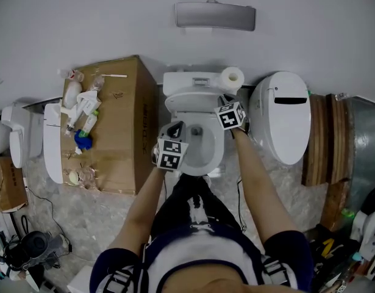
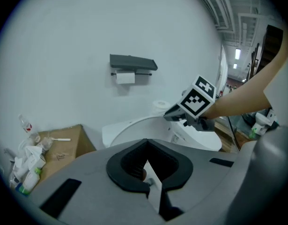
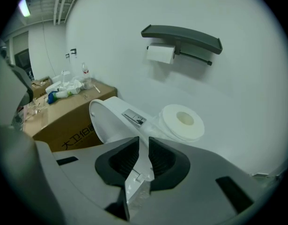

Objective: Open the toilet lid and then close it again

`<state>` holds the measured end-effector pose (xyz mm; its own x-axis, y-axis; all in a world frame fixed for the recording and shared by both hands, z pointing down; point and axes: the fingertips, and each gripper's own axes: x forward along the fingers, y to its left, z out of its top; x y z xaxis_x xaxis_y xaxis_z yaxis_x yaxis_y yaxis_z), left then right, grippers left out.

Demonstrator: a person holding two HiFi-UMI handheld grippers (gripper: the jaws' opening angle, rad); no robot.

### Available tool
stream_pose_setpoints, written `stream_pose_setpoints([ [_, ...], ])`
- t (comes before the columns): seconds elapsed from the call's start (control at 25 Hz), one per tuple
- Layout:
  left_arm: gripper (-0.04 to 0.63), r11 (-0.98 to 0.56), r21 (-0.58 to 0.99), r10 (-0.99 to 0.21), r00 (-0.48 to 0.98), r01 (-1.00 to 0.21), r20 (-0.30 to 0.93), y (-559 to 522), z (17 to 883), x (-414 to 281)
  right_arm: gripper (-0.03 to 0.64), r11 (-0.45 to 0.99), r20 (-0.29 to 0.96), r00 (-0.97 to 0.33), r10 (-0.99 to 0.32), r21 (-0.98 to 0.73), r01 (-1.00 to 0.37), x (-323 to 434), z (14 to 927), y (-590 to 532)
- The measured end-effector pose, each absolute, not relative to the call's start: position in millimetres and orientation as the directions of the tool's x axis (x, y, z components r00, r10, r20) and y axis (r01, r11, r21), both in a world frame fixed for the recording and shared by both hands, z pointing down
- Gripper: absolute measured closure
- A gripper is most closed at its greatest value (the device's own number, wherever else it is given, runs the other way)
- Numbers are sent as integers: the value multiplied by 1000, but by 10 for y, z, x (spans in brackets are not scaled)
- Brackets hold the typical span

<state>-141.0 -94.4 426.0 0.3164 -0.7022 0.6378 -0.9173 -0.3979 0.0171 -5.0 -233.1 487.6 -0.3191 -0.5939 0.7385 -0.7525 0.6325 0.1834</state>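
White wall (image 3: 134, 13) behind toilet lid (image 3: 108, 118), steeply tilted, long axis upward.

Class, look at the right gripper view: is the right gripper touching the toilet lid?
Touching. The right gripper view shows the right gripper with its jaws closed on the white edge of the toilet lid, no gap on either side.

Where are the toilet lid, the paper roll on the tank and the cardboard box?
toilet lid (image 2: 134, 128): left gripper view, white face under its curved rim.
paper roll (image 1: 233, 77): head view, its round end.
cardboard box (image 1: 123, 121): head view, bare part of its top.
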Motion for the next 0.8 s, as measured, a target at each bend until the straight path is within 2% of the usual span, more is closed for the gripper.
stream_pose_setpoints([
  [0.12,589,-402,22,-723,333,-915,606,-1033,4129,-1367,580,628,701,-349,-622,181,-757,-61,4718,-2292],
  [0.36,589,-414,65,-733,375,-908,567,-1031,3889,-1203,600,651,566,-506,-651,73,-755,-228,4175,-1873],
  [0.56,589,-444,109,-730,430,-889,531,-921,3725,-1013,607,715,485,-608,-629,52,-697,-438,3837,-1242],
  [0.8,588,-466,189,-718,494,-865,491,-658,3687,-858,607,715,428,-684,-591,-116,-690,-492,3682,-693],
])
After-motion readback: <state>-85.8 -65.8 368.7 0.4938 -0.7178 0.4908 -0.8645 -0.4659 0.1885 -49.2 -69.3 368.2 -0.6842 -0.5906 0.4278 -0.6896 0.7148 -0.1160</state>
